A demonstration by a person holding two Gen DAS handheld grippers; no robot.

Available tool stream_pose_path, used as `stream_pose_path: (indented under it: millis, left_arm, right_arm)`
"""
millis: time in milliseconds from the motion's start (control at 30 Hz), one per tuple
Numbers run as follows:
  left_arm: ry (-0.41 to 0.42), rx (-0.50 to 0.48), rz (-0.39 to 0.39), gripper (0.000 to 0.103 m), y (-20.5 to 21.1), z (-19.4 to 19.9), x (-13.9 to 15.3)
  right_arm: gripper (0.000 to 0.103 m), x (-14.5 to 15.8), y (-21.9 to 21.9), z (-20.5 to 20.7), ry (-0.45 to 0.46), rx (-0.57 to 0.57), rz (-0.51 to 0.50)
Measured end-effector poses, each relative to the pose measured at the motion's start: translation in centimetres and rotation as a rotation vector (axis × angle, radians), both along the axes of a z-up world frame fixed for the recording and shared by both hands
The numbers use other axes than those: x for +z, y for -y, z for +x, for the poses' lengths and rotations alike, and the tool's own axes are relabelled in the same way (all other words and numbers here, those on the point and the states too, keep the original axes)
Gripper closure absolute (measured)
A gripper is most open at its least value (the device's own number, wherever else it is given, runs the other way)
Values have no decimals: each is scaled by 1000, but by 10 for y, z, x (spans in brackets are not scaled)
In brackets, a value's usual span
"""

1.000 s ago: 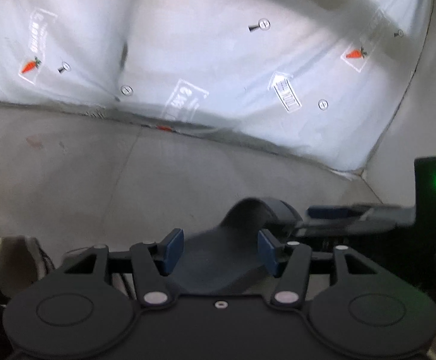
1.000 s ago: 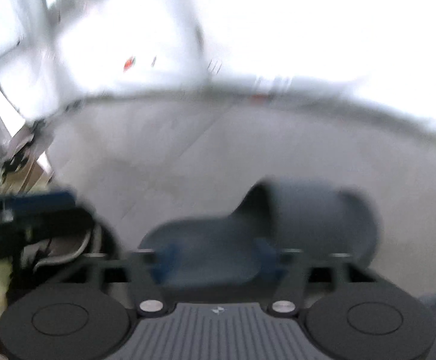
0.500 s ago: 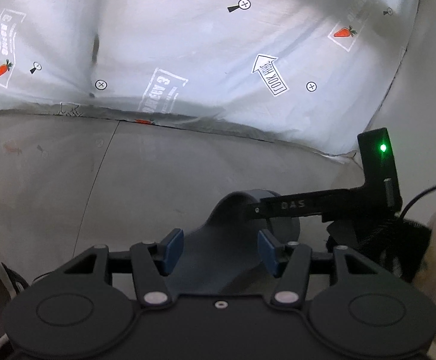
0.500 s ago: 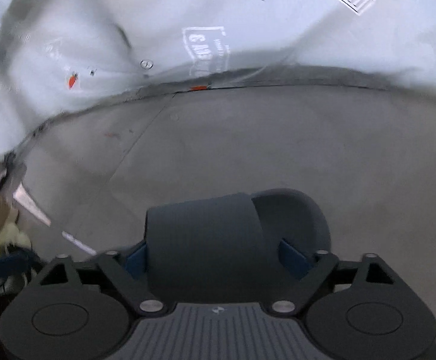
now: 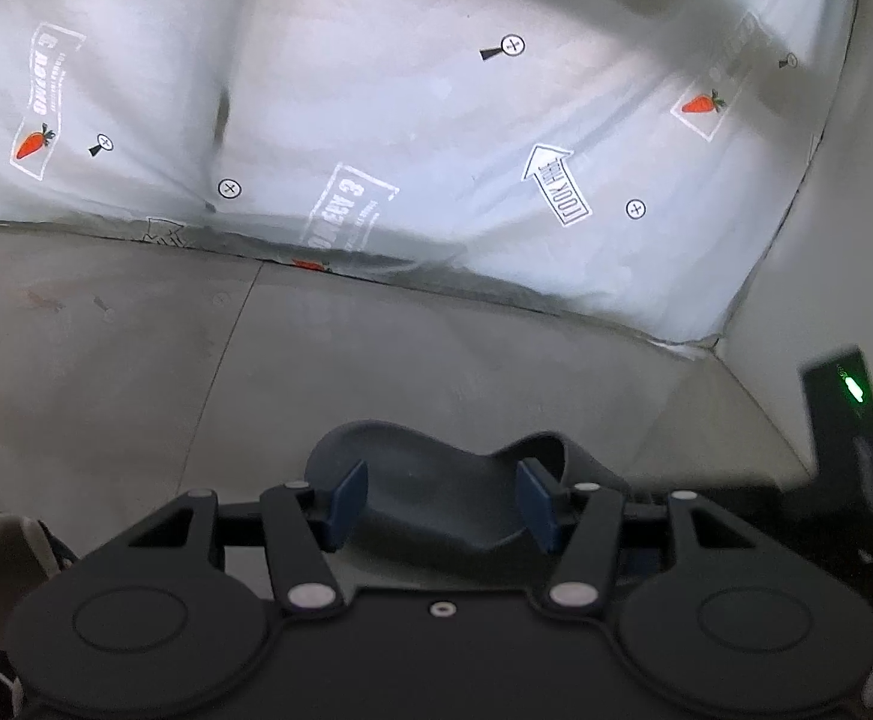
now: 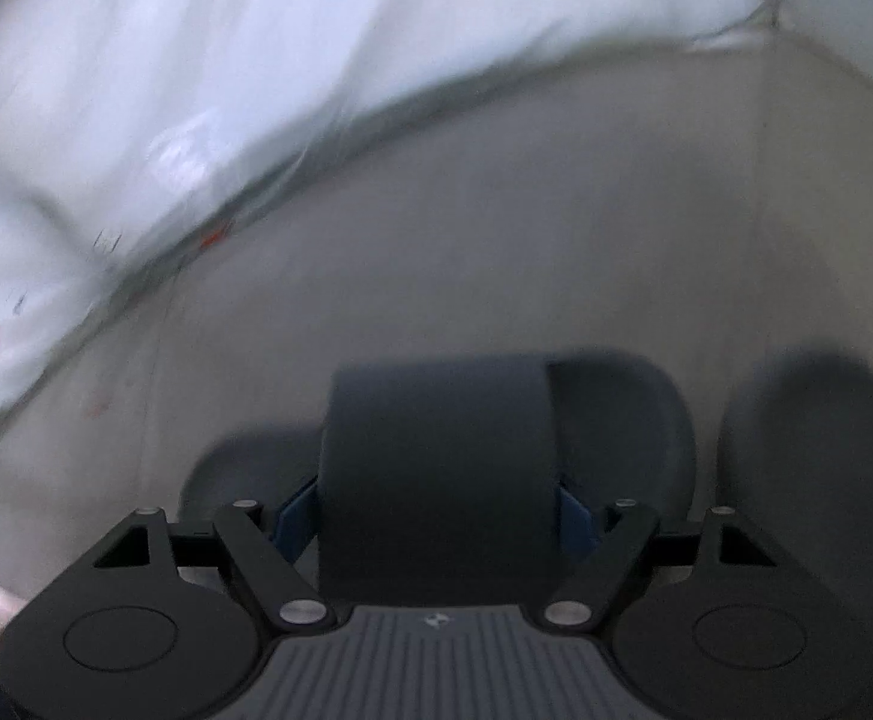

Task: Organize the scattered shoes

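In the left wrist view, my left gripper (image 5: 441, 504) is shut on a dark grey slide sandal (image 5: 436, 480), its blue pads pressing both sides of the sole; the strap end points right. In the right wrist view, my right gripper (image 6: 436, 519) is shut on a second dark grey slide sandal (image 6: 436, 456), the wide strap standing upright between the pads. This view is blurred. Both sandals hang low over the grey floor (image 5: 136, 372). The right gripper's body with a green light (image 5: 850, 420) shows at the left view's right edge.
A white printed sheet (image 5: 412, 120) covers the wall behind the floor, meeting a plain wall (image 5: 856, 240) at the right corner. A pale sneaker (image 5: 4, 558) lies at the left view's bottom left. A dark shadow (image 6: 814, 438) falls on the floor right of the held sandal.
Both grippers have kept hold of their sandals. The left sandal has turned, strap now toward the right. The right gripper has swung rightward toward the corner, blurring its view.
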State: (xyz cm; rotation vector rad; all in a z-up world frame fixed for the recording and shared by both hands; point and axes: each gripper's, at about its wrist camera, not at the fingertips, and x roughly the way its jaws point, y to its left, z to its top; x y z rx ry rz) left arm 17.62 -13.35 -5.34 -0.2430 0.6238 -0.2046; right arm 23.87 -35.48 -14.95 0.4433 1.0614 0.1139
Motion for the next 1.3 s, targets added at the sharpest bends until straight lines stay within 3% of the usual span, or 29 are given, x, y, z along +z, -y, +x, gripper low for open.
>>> stream_pose_path:
  millis: [67, 233, 300, 367, 467, 700, 933, 1000, 1067, 1167, 1200, 1300]
  left_arm:
    - [3, 1, -1, 47, -1, -4, 2]
    - [7, 9, -4, 47, -6, -9, 5]
    - [14, 11, -2, 47, -7, -10, 7]
    - [21, 15, 0, 47, -9, -12, 9]
    - [27, 29, 1, 46, -13, -15, 12]
    - [21, 77, -32, 46, -22, -13, 11]
    - [31, 56, -34, 46, -21, -16, 13]
    - [37, 58, -37, 46, -22, -18, 13]
    - [39, 61, -46, 46, -24, -20, 13]
    - [46, 64, -53, 46, -26, -26, 15]
    - [53, 64, -53, 46, -26, -30, 17]
    - [67, 68, -44, 46, -28, -43, 20]
  right_arm:
    - [15, 6, -7, -23, 23, 125, -40]
    - [2, 27, -11, -52, 252, 292, -211]
    - [2, 28, -18, -50, 348, 387, -317]
    - [2, 20, -25, -31, 373, 478, -385]
    - [1, 13, -25, -12, 337, 571, -355]
    - [0, 23, -25, -24, 144, 525, -249]
    - [0, 32, -25, -36, -47, 475, -143]
    - [0, 32, -21, -49, -88, 480, -37]
    - [0, 34, -17, -56, -54, 472, -6]
    - [0, 31, -24, -65, 44, 477, -175]
    - [0, 28, -27, -65, 52, 483, -186]
    - [2, 12, -38, -60, 17, 528, -99]
